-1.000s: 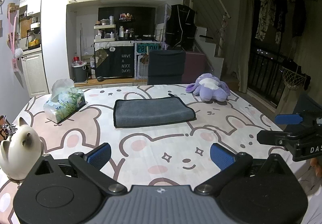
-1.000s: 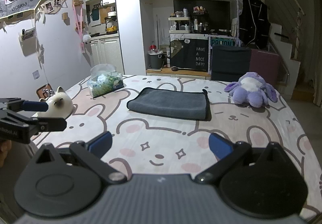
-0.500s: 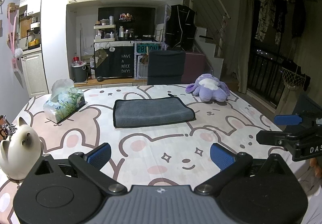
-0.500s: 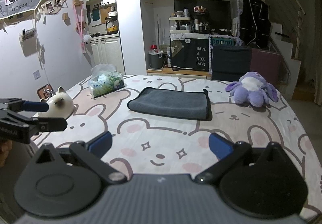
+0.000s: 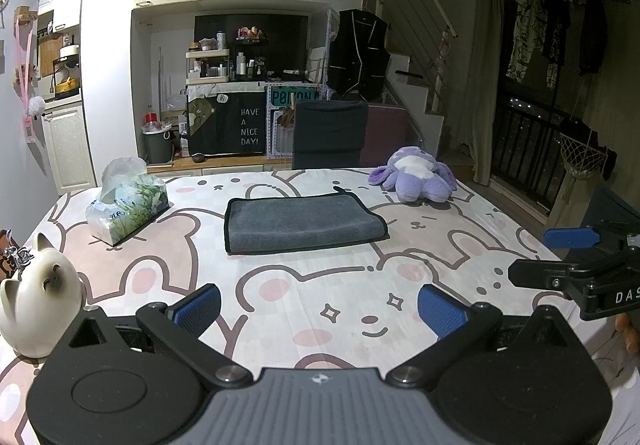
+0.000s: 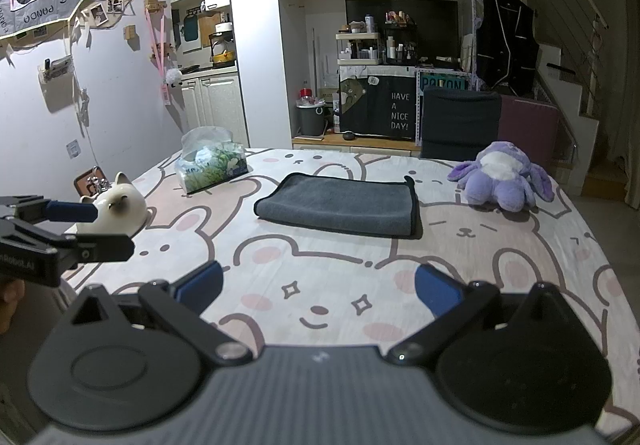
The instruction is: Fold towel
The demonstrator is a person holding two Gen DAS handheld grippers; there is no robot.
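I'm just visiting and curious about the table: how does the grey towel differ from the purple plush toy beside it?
The towel is dark grey, flat and folded into a neat rectangle with black edging; the plush toy is purple and white, plump, with floppy limbs spread out. The towel lies mid-table, the plush toy near the far right corner. Both are soft things resting on the bear-print tablecloth, apart from each other, untouched by either gripper.

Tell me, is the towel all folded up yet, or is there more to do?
The gray towel already lies doubled over in a flat rectangle on the bear tablecloth, so at least one fold looks done. Nothing is in hand: the left gripper and right gripper are both open, short of the towel. Whether another fold is left, I cannot tell.
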